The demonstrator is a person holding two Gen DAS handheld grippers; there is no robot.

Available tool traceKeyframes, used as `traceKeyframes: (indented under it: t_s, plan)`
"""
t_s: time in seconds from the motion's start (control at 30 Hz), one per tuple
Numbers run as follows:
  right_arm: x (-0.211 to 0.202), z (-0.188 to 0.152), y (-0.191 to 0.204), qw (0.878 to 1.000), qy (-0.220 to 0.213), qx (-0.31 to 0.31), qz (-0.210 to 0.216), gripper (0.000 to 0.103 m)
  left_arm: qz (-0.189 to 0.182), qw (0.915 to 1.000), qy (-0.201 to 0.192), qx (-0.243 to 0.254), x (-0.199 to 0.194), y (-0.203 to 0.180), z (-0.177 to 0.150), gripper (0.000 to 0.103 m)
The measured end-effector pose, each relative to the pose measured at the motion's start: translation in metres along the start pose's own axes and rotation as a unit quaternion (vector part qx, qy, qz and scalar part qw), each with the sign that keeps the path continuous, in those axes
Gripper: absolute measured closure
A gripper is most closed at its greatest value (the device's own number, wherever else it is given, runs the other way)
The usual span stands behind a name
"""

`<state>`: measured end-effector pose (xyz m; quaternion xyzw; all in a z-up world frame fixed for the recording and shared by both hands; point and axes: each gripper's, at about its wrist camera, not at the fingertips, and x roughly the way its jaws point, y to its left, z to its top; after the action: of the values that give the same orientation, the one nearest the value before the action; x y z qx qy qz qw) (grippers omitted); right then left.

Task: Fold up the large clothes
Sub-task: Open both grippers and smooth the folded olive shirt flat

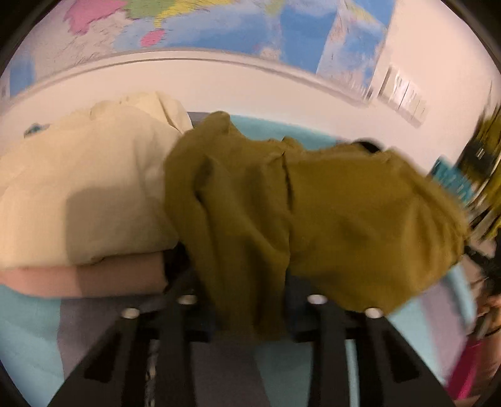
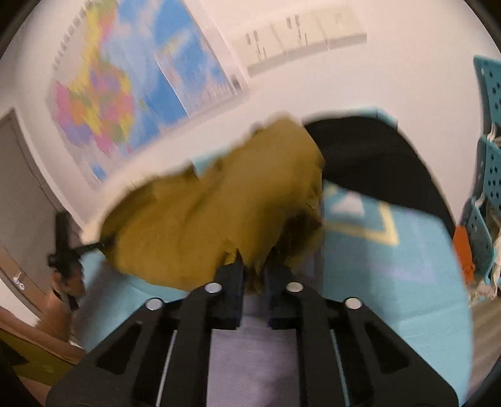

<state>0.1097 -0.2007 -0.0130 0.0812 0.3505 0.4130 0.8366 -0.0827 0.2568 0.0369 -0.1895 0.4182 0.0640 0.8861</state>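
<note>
Blurred wall map point(image 1: 194, 22) hangs behind the turquoise patterned surface point(image 2: 391, 266).

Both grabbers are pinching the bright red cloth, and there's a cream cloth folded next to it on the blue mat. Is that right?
Not quite: the cloth is olive-green, not red. The right wrist view shows the right gripper with its jaws shut on the olive-green fabric garment. The left gripper has the same garment between its jaws. The folded cream cloth does lie beside it on the light blue patterned mat.
</note>
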Motion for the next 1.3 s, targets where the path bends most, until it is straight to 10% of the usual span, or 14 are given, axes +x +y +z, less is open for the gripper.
traceKeyframes:
  t_s: [0.23,0.43,0.57,0.8,0.93,1.2,1.3]
  plan:
    - [-0.075,0.005,0.03,0.998,-0.041,-0.044,0.016,0.096,-0.074,0.9971,0.016,-0.007,-0.062,0.0,-0.029,0.086]
    - [-0.04,-0.056,-0.021,0.996,0.068,0.05,-0.023,0.094,-0.085,0.9928,0.077,-0.036,-0.032,0.008,-0.071,0.079]
    - [-0.044,-0.057,-0.021,0.995,0.057,0.06,-0.053,0.072,-0.007,0.9986,0.051,0.01,-0.042,-0.008,-0.061,0.04]
    - [-0.064,-0.015,0.016,0.991,-0.027,0.013,-0.129,0.048,0.051,0.9933,-0.025,0.101,-0.074,-0.046,-0.035,0.027]
    - [-0.023,0.008,0.056,0.994,0.001,-0.062,-0.089,0.045,0.022,0.9884,-0.024,0.148,-0.063,-0.068,-0.023,0.024]
    - [0.1,0.036,0.071,0.982,0.135,-0.105,-0.086,0.039,0.046,0.9844,0.106,0.133,0.037,-0.068,-0.003,0.035]
    - [0.119,0.035,0.067,0.977,0.156,-0.114,-0.09,0.06,0.04,0.9863,0.117,0.108,0.056,-0.061,0.004,0.045]
